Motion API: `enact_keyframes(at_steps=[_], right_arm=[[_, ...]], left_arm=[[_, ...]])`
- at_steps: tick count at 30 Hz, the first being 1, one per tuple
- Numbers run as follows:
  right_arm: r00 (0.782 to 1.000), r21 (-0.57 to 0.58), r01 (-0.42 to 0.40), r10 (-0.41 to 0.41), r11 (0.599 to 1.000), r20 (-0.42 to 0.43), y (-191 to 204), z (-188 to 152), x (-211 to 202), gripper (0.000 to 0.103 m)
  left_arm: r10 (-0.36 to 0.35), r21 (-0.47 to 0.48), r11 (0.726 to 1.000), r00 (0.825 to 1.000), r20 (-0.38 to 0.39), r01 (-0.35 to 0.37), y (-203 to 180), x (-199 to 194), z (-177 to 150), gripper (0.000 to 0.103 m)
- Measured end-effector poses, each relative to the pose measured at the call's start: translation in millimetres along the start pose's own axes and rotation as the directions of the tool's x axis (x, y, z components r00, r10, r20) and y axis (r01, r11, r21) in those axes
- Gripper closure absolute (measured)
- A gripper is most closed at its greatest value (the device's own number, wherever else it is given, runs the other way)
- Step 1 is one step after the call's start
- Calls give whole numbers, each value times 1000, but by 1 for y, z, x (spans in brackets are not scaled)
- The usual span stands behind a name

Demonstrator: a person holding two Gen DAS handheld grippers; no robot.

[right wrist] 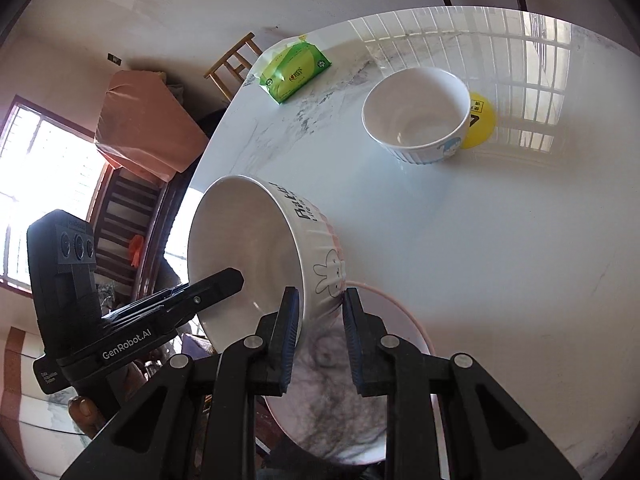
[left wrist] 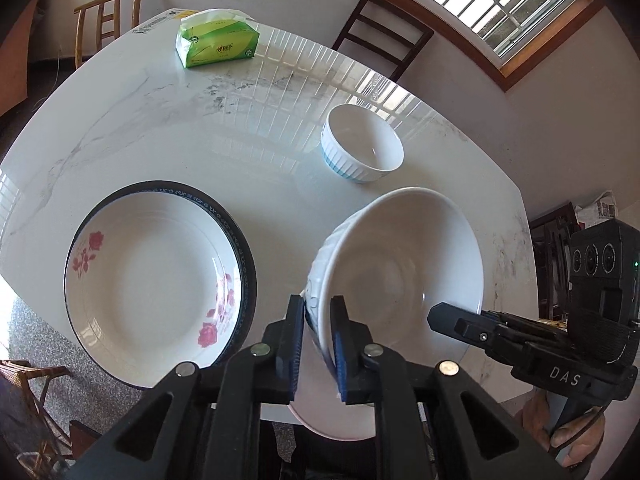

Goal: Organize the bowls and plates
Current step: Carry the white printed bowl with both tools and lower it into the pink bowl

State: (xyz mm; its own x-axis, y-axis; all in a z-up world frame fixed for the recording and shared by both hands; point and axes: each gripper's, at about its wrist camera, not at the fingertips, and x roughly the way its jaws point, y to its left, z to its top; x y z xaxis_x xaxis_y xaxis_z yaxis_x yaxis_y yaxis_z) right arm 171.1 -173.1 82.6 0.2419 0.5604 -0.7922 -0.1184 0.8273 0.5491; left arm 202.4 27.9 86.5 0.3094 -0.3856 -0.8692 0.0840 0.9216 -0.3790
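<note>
My left gripper (left wrist: 318,344) is clamped on the near rim of the big bowl (left wrist: 404,256), one pad outside the wall and one inside. My right gripper (right wrist: 320,332) is clamped on the opposite side of the same bowl (right wrist: 256,256), pads pressing the wall by the rabbit drawing. The bowl hangs tilted between the two, clear of the table (left wrist: 160,128), its mouth turned partly sideways. The interior is plain white; the outside is ribbed, with black lettering near the rim.

Directly under the bowl lies a marbled plate (right wrist: 332,400) with a pink edge, at the table's near edge; from the left view only its white rim (left wrist: 332,428) shows. Contact between bowl and plate cannot be confirmed.

To the left, well apart from the bowl, sits a rose plate (left wrist: 156,280) nested on a dark-rimmed plate (left wrist: 248,264). Farther back stands a small ribbed bowl (left wrist: 362,144), upright and empty, with a yellow disc (right wrist: 482,120) just behind it. A green tissue pack (left wrist: 218,42) lies at the far corner.

A hand (left wrist: 576,440) shows under the right gripper's handle, and a thumb (right wrist: 84,408) under the left's.
</note>
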Motion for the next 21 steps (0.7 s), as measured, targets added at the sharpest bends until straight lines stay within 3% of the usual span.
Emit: enact_keyframes(at_steps=[10,21], right_arm=[[1000,9,11,-11,1000,-28,-17,-45,-9,82],[997,34,42,-39,999,-73,-31,-57,14,83]], left_arm=[[33,26,999,998,-46,-32,-9,14,-32,89],[71,39,997,993,-94,-68,-6,37,-45,89]])
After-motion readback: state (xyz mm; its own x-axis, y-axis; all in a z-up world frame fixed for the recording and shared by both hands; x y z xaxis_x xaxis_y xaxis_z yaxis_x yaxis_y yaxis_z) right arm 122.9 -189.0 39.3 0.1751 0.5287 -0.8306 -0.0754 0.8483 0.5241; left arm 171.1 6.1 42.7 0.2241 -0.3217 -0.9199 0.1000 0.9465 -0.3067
